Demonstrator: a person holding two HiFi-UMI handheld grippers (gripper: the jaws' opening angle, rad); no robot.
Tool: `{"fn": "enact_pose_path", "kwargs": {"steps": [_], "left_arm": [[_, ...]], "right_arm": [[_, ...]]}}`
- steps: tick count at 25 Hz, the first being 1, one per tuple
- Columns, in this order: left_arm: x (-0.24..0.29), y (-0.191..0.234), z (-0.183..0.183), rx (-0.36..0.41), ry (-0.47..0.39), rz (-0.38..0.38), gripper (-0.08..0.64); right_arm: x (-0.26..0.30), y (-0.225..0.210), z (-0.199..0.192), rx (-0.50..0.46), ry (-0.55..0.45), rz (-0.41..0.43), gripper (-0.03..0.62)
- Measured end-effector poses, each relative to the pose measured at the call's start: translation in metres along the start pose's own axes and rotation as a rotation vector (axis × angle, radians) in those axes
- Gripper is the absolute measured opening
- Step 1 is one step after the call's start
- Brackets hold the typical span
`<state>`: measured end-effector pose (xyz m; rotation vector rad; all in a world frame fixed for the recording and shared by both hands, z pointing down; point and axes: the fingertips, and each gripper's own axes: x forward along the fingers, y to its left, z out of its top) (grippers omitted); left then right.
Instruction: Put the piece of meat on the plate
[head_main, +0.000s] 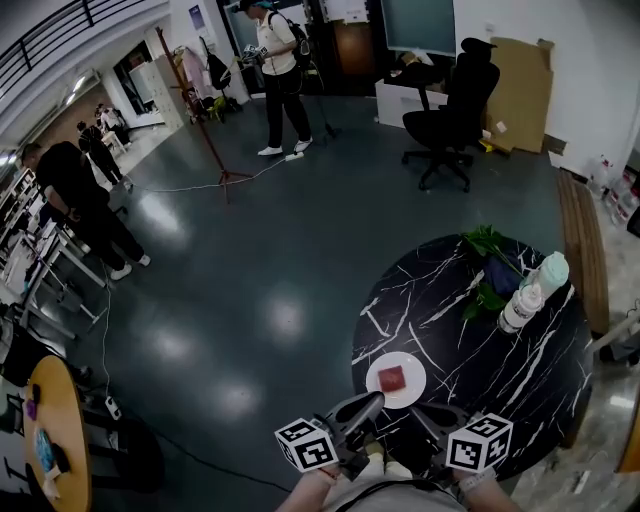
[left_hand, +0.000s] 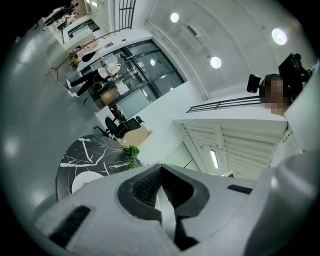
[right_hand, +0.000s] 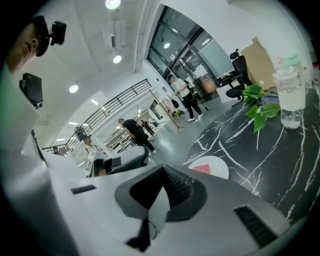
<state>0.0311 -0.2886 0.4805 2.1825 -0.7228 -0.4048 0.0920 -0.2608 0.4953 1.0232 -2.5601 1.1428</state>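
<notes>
A red piece of meat (head_main: 391, 379) lies on a white plate (head_main: 411, 392) near the front edge of a round black marble table (head_main: 500, 360). Both grippers hover close to me, just short of the plate and above the table's near rim. My left gripper (head_main: 374, 402) is shut and holds nothing; in its own view the left gripper (left_hand: 160, 168) points over the table, with the plate (left_hand: 82, 181) low at the left. My right gripper (head_main: 420, 412) is also shut and empty. In the right gripper view the right gripper (right_hand: 162, 169) points past the meat (right_hand: 202, 169) on the plate (right_hand: 218, 168).
A leafy plant (head_main: 487, 245) and two capped bottles (head_main: 522, 305) stand at the table's far right. A black office chair (head_main: 450, 105) is beyond. People (head_main: 278, 70) stand across the floor by a coat stand (head_main: 200, 120). A wooden table (head_main: 55, 430) sits at the lower left.
</notes>
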Motion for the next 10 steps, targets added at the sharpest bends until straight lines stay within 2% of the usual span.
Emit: {"fn": "enact_pose_path", "kwargs": {"steps": [10], "left_arm": [[-0.0070, 0.0048, -0.0022, -0.008, -0.006, 0.017, 0.008]], "right_arm": [[0.0037, -0.0001, -0.0049, 0.004, 0.014, 0.002, 0.011]]}}
